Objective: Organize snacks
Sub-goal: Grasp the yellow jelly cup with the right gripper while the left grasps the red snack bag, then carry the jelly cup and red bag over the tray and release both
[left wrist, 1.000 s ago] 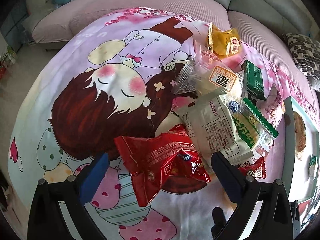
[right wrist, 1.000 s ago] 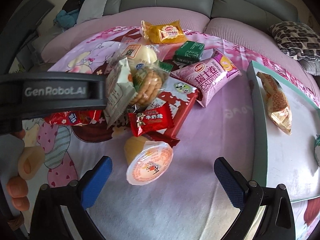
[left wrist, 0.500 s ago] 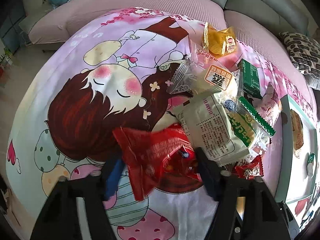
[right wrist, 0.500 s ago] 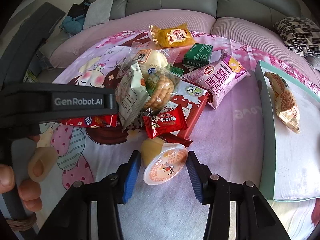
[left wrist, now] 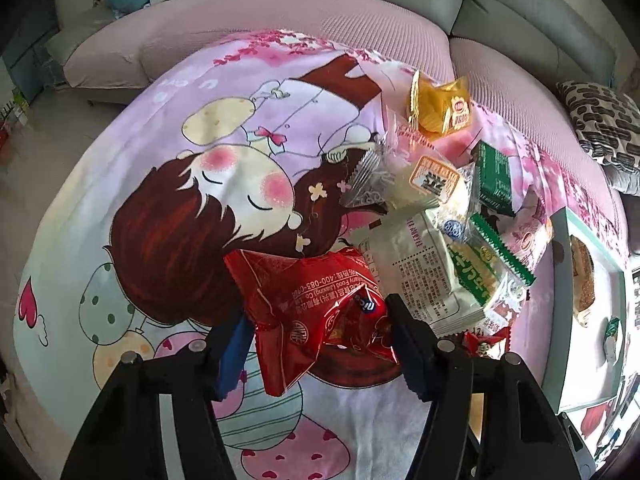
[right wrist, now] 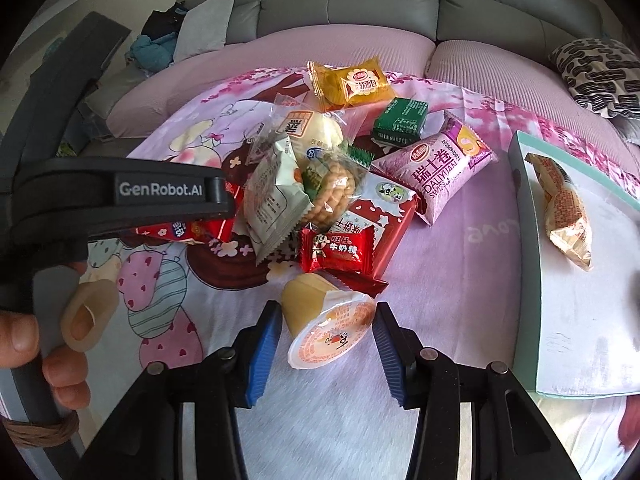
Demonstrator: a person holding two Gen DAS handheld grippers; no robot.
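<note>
A pile of snacks lies on a cartoon-print cloth over a round pink cushion. My left gripper is shut on a crinkled red snack bag at the near edge of the pile. My right gripper is shut on a jelly cup with an orange-and-white lid, lying on its side. Behind the cup lie a small red candy pack, a red box, a pink Swiss roll pack, a green box and a yellow pack.
A pale teal tray lies at the right with a gold-wrapped snack in it; it also shows in the left wrist view. The left gripper's body and the hand fill the left of the right wrist view. A grey sofa stands behind.
Both grippers went from wide open to shut: the left closed on the red bag, the right on the jelly cup. Both cameras moved slightly closer to the pile.
</note>
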